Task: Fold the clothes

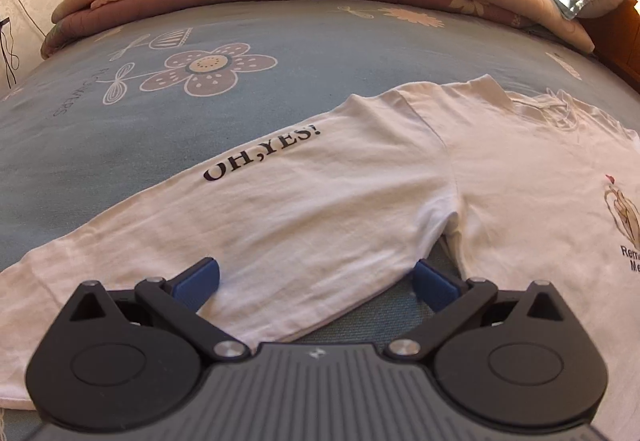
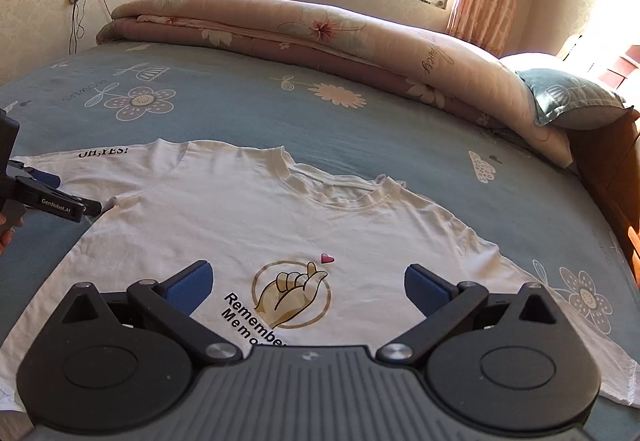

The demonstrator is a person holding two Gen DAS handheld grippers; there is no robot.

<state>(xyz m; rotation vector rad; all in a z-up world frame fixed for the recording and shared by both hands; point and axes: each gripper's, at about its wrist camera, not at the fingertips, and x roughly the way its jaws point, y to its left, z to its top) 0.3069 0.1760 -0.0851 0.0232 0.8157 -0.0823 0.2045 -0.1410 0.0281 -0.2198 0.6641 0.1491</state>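
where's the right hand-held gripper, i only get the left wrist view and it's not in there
Observer: The right hand-held gripper is open, over the chest print of the white t-shirt.
Operator: ok and is the other sleeve laid out or bunched
Observer: The other sleeve lies spread out on the bed sheet, on the pillow side.
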